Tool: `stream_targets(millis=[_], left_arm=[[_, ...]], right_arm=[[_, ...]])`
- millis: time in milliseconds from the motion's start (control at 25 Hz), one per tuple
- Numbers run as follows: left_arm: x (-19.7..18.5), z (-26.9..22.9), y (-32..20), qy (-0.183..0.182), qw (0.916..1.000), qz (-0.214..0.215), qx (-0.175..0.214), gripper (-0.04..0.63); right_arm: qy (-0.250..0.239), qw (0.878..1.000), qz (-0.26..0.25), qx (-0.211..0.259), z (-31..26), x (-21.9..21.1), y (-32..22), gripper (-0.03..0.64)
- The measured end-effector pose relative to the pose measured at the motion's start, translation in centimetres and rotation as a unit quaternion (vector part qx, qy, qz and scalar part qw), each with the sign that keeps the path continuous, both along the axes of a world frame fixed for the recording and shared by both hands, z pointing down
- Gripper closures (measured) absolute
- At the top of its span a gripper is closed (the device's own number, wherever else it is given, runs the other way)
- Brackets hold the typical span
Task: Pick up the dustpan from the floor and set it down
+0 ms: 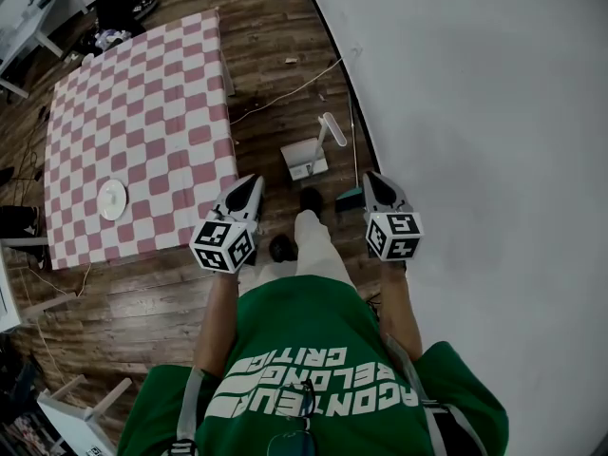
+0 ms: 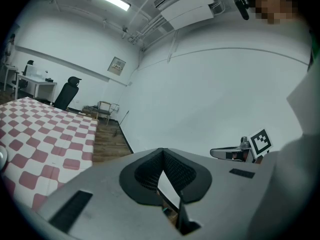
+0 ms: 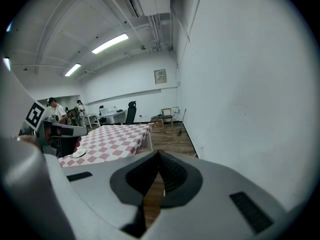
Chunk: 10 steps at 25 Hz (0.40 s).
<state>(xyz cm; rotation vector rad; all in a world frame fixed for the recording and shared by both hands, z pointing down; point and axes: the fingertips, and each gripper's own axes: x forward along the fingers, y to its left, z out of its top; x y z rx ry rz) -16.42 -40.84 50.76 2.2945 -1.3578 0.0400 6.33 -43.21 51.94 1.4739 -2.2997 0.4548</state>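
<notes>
The dustpan [image 1: 306, 156] is pale grey, a squarish pan with a long white handle slanting up; it sits on the wooden floor [image 1: 275, 55] beside the white wall [image 1: 475, 112]; left gripper [image 1: 253, 180] and right gripper [image 1: 371, 178] hover with jaws pressed together, empty.

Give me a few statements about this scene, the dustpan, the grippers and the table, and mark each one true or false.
1. The dustpan lies on the wooden floor near the white wall. True.
2. The right gripper holds the dustpan. False: its jaws are together with nothing between them, and the dustpan sits untouched on the floor.
3. A white plate sits on the checkered tablecloth. True.
4. The tablecloth is blue and white. False: it is pink and white.
</notes>
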Motion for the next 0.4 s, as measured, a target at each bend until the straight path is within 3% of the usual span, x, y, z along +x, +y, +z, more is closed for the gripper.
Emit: stream_targets(millis=[400], left_arm=[[-0.27, 0.09, 0.6, 0.004, 1.0, 0.001, -0.002, 0.601]], right_arm=[[0.009, 1.0, -0.005, -0.011, 0.64, -0.43, 0.73, 0.609]])
